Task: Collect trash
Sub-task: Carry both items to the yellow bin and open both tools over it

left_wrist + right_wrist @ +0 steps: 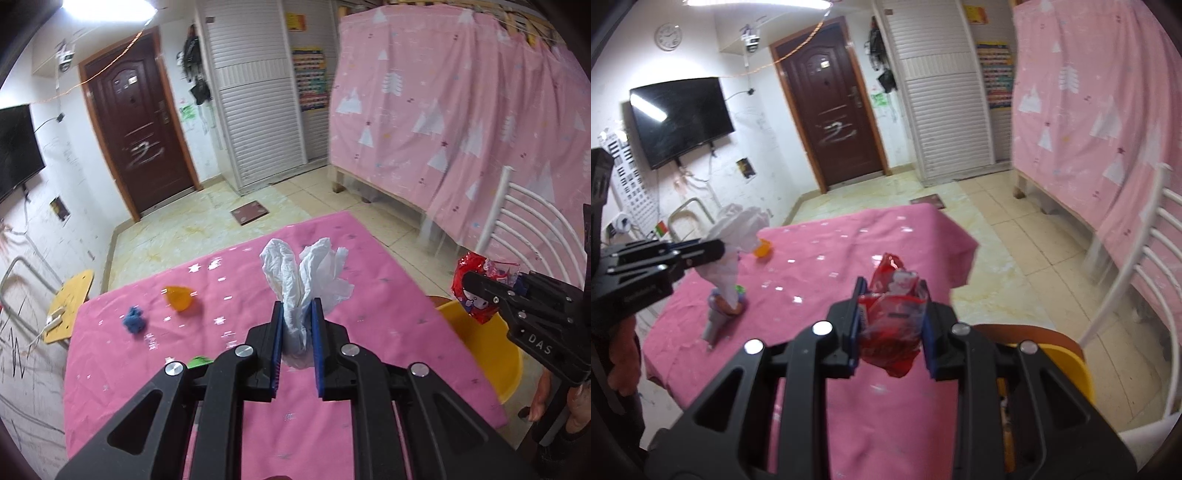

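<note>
My left gripper (298, 314) is shut on a crumpled white tissue (306, 273) and holds it above the pink tablecloth (388, 314). It also shows at the left of the right wrist view (716, 247) with the tissue (735, 236). My right gripper (891, 295) is shut on a red plastic snack wrapper (892, 317) above the table's right side. In the left wrist view the right gripper (476, 284) holds the wrapper (469, 288) over a yellow bin (487, 347).
On the cloth lie an orange piece (180, 297), a blue crumpled scrap (133, 319) and a green scrap (199, 361). A grey and orange object (720, 314) lies near the left edge. A white chair (1145, 280) stands to the right, with the yellow bin (1071, 365) on it.
</note>
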Available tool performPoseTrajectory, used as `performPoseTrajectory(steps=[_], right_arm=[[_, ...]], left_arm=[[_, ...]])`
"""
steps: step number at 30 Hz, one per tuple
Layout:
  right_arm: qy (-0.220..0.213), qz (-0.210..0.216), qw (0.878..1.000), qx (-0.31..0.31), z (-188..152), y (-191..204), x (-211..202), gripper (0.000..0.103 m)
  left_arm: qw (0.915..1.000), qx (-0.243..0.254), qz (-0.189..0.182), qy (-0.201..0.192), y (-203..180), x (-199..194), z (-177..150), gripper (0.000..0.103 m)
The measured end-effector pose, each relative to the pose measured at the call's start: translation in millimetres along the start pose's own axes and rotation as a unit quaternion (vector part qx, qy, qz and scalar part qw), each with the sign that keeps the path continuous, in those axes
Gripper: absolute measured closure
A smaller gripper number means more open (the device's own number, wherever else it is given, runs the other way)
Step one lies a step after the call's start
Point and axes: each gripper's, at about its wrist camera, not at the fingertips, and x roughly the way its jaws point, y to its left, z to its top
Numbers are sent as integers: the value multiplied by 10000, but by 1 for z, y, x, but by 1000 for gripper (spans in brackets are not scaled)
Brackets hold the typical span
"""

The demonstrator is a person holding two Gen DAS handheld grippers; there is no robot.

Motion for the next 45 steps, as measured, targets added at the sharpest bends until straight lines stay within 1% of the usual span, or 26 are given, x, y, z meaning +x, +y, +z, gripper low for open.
performPoseTrajectory(steps=[4,8,13,17,21,24,28,30,31,32,33,35,38,40,42,45], right_arm=[[-40,-243,9995,191,-7,-32,-14,78],[-89,-387,9985,367,-13,-58,-25,78],[-84,-492,9976,475,-19,-77,-30,78],[-104,-553,9966,606,-24,-90,-34,78],[-173,-577,9951,778,-27,-106,-40,77],[-225,-583,9941,882,-27,-115,-44,77],[-237,-577,9934,967,-29,-121,-47,77],[-217,-568,9934,977,-29,-121,-47,76],[-206,-560,9935,973,-29,-121,-47,75],[-200,-560,9935,968,-30,-120,-47,72],[-198,-559,9936,963,-30,-119,-47,64],[-224,-590,9933,963,-30,-120,-47,52],[-247,-598,9932,970,-30,-121,-48,51],[-241,-591,9932,971,-30,-121,-47,51],[-244,-606,9931,978,-30,-122,-48,51],[-250,-609,9930,982,-29,-121,-48,51]], left_arm=[[9996,197,-182,7,-32,3,4,96],[9985,389,-371,41,-66,7,9,96],[9962,644,-581,76,-105,11,12,96],[9927,850,-847,105,-141,14,13,96],[9897,922,-1078,198,-166,21,14,96],[9882,994,-1134,259,-181,25,12,96],[9868,1036,-1206,306,-192,27,14,96],[9862,1003,-1270,341,-193,29,15,92],[9862,1002,-1272,336,-193,29,16,91],[9866,1016,-1235,318,-193,30,16,90],[9866,1026,-1226,316,-193,30,16,89],[9864,1026,-1239,338,-192,30,16,88],[9858,1002,-1292,369,-190,30,16,85],[9858,977,-1314,386,-188,31,17,80],[9857,962,-1328,397,-189,31,18,74],[9859,950,-1318,388,-187,31,18,70]])
